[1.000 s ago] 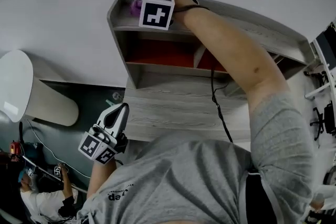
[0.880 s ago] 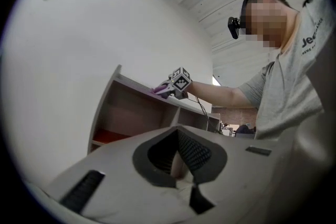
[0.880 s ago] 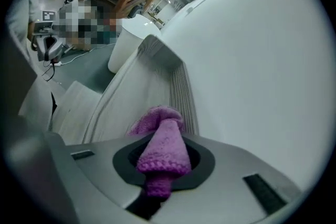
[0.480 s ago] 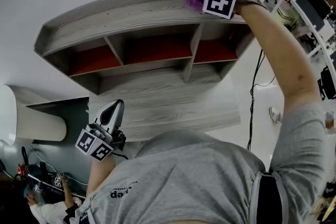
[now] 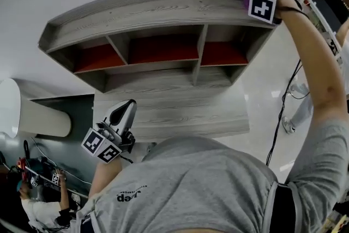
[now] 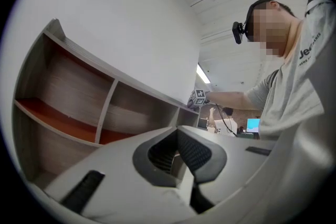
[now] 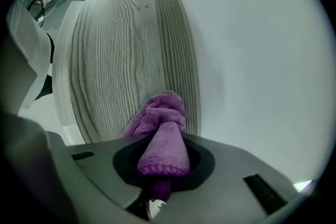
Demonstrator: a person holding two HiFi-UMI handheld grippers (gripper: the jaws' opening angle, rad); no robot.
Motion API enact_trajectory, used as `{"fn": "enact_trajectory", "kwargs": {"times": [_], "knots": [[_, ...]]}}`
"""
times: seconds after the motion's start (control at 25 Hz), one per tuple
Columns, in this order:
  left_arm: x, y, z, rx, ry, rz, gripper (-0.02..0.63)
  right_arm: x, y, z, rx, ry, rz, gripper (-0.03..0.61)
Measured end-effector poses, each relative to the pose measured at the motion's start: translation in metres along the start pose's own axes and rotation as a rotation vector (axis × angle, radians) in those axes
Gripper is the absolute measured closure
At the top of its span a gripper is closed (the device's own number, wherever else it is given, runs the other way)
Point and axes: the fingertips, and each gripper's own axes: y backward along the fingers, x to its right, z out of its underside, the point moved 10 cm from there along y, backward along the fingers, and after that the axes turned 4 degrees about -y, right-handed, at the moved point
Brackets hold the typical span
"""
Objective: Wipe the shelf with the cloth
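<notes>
Head view: right gripper (image 5: 262,5) up at right end of grey wood-grain wall shelf (image 5: 152,11) top board, sliver of purple microfibre cloth (image 5: 246,3) just left of its marker cube. Left gripper (image 5: 129,105) low, well apart from shelf.

Left gripper view: jaws closed tip to tip, nothing between; red-lined compartments (image 6: 58,118) beyond.

Right gripper view: jaws clamped on cloth (image 7: 160,118), bunched end pressed on top board (image 7: 121,60), beside white wall (image 7: 252,60).

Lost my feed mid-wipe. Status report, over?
Right tongs shut on purple cloth, cloth on shelf top, right end. Left tongs shut, empty, held low off the shelf. Nothing lying on the top ahead.
</notes>
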Motion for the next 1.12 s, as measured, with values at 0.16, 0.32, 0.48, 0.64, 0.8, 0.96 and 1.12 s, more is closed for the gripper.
{"fn": "enact_trajectory", "kwargs": {"times": [0.16, 0.32, 0.48, 0.64, 0.8, 0.96, 1.12], "knots": [[-0.032, 0.041, 0.006, 0.014, 0.010, -0.034, 0.594, -0.008, 0.041, -0.032, 0.074, -0.059, 0.007, 0.517], [-0.085, 0.099, 0.005, 0.051, 0.036, -0.083, 0.594, -0.030, 0.140, -0.192, 0.612, -0.099, -0.090, 0.515], [-0.135, 0.183, -0.015, 0.073, 0.019, -0.107, 0.594, -0.073, 0.237, -0.392, 0.962, -0.063, -0.185, 0.515], [-0.177, 0.264, -0.035, 0.081, -0.019, -0.151, 0.594, -0.102, 0.292, -0.557, 1.112, -0.062, -0.298, 0.515], [-0.208, 0.317, -0.038, 0.086, -0.033, -0.209, 0.594, -0.126, 0.289, -0.646, 1.091, -0.053, -0.373, 0.515], [-0.218, 0.336, -0.030, 0.097, -0.001, -0.242, 0.594, -0.126, 0.273, -0.643, 1.048, -0.064, -0.398, 0.514], [-0.210, 0.318, -0.029, 0.088, 0.014, -0.210, 0.594, -0.136, 0.259, -0.639, 1.046, -0.088, -0.383, 0.512]]}}
